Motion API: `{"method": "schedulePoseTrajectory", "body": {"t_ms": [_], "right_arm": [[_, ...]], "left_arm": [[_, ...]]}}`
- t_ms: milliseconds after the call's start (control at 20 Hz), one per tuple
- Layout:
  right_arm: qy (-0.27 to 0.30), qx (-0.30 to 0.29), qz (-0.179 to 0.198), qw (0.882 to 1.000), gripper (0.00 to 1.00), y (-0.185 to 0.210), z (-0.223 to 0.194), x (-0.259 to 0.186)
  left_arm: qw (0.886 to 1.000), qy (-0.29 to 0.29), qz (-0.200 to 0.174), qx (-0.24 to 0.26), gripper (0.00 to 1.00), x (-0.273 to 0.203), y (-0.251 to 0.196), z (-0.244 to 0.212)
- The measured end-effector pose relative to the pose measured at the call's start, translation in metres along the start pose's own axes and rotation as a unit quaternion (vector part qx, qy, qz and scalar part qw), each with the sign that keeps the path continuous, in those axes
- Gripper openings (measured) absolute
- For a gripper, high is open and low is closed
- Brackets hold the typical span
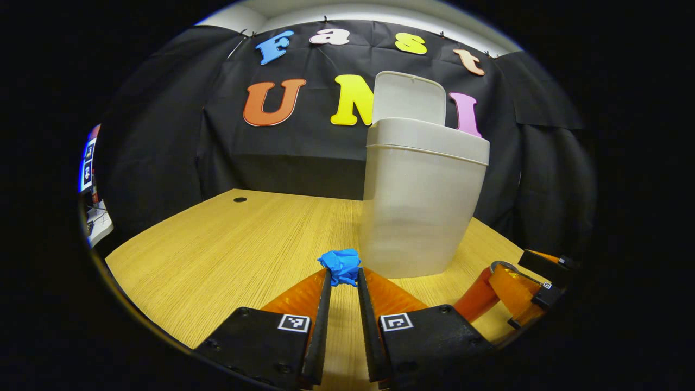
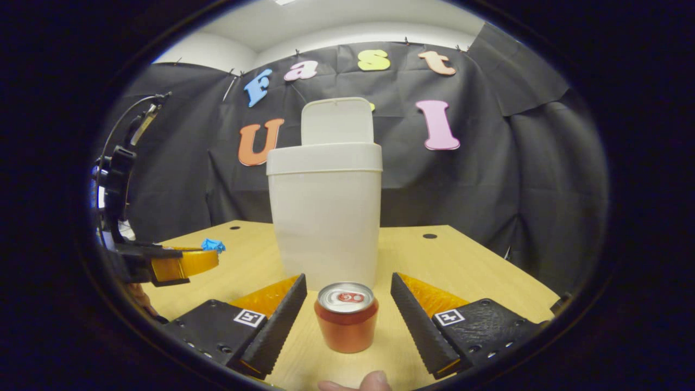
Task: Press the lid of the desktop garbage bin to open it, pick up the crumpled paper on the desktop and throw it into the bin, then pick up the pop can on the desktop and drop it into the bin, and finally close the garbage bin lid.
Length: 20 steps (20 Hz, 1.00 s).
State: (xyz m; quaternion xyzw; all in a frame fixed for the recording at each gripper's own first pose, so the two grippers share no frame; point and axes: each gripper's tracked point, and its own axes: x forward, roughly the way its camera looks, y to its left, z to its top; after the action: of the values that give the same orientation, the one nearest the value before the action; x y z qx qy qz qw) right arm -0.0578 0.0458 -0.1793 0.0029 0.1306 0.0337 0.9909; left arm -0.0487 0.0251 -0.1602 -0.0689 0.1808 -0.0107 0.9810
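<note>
Bin: the pale, translucent garbage bin (image 1: 423,201) stands upright on the wooden desktop (image 1: 228,255), its lid (image 1: 410,98) tipped up and open behind the rim.
Paper: the crumpled paper (image 1: 341,265), bright blue and tightly wadded, lies on the desktop just left of the bin's base.
Left gripper: the left gripper (image 1: 343,282) has its jaws narrowed around the paper, fingertips at either side of the wad; whether both press on it cannot be told.
Can: the pop can (image 2: 346,317), reddish-orange with a silver top, stands upright in front of the bin.
Right gripper: the right gripper (image 2: 347,290) is spread wide, the can between its fingers and clear of both.
Right gripper view: the can's top and pull tab, and a fingertip (image 2: 374,381) at the bottom edge.
Left gripper view: the paper's folds up close.
</note>
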Motion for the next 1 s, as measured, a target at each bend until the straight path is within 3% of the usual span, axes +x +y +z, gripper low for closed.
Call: {"method": "schedulePoseTrajectory", "body": {"t_ms": [200,250,600,1000], "right_arm": [[0.026,0.01,-0.007,1.0,0.97,0.0,-0.017,0.009],[0.032,0.013,-0.009,0.999,0.97,0.001,-0.022,0.01],[0.093,0.037,-0.016,0.995,0.97,-0.002,-0.055,0.025],[0.132,0.036,-0.017,0.99,0.96,-0.001,-0.067,0.025]], "left_arm": [[1.0,-0.004,-0.005,-0.002,0.36,0.002,0.003,0.002],[1.0,-0.005,-0.005,-0.002,0.33,0.004,0.003,0.002],[1.0,-0.019,-0.004,0.007,0.33,0.006,0.007,0.011],[1.0,-0.029,-0.006,-0.002,0.33,0.005,0.009,0.024]]}}
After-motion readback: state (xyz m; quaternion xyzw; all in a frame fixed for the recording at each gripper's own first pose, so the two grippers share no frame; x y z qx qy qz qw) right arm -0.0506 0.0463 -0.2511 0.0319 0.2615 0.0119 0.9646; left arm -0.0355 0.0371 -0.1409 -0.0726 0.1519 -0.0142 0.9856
